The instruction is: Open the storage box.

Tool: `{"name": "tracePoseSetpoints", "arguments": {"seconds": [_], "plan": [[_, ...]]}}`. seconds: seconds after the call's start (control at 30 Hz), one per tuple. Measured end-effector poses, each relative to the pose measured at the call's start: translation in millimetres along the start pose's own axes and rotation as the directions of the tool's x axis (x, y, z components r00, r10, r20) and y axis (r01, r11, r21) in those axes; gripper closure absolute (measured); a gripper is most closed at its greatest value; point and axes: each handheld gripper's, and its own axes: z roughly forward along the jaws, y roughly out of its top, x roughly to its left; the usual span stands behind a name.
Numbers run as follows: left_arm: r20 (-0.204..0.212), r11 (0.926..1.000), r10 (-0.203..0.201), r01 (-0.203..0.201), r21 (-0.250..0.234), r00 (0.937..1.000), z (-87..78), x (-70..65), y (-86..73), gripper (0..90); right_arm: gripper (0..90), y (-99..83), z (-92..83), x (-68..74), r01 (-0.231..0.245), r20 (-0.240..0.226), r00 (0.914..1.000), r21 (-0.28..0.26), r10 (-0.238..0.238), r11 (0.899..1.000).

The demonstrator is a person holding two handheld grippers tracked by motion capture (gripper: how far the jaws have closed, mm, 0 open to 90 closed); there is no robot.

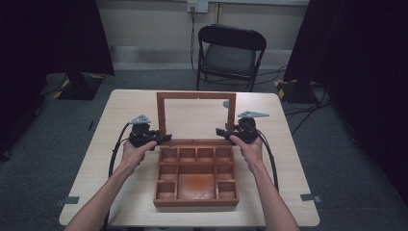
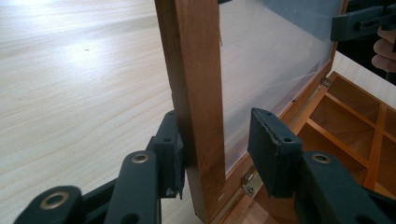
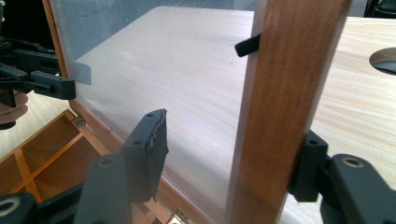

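A wooden box (image 1: 196, 201) with several empty compartments sits mid-table. Its lid (image 1: 196, 95), a wooden frame around a clear pane (image 2: 271, 60), stands upright at the back. My left gripper (image 1: 163, 138) straddles the lid's left side rail (image 2: 191, 70) just above the hinge (image 2: 250, 179). It is open (image 2: 217, 140): one jaw touches the wood and the other stands off the pane. My right gripper (image 1: 222, 132) straddles the right side rail (image 3: 289, 84) and is open too (image 3: 231, 149), its outer jaw against the wood and its inner jaw apart.
The pale wooden table (image 1: 120, 110) has a round cable hole (image 1: 226, 104) behind the lid. A black folding chair (image 1: 231, 50) stands beyond the far edge. A small black latch (image 3: 247, 45) sticks out from the right rail. Dark curtains flank the room.
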Motion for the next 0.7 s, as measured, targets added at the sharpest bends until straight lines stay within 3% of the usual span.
{"name": "tracePoseSetpoints", "arguments": {"seconds": [0.5,0.7], "plan": [[0.001,0.9998,-0.014,0.014,0.011,0.9999,3.3,3.0,-0.5,54.0,39.2,-1.2,7.4,-3.3,-0.015,0.014,0.9998,0.002,0.015,1.0],[0.006,0.9996,-0.023,0.023,0.015,0.9997,5.4,2.7,-0.6,48.7,35.8,-1.9,10.0,-2.4,-0.013,0.023,0.9996,0.012,0.013,1.0]]}}
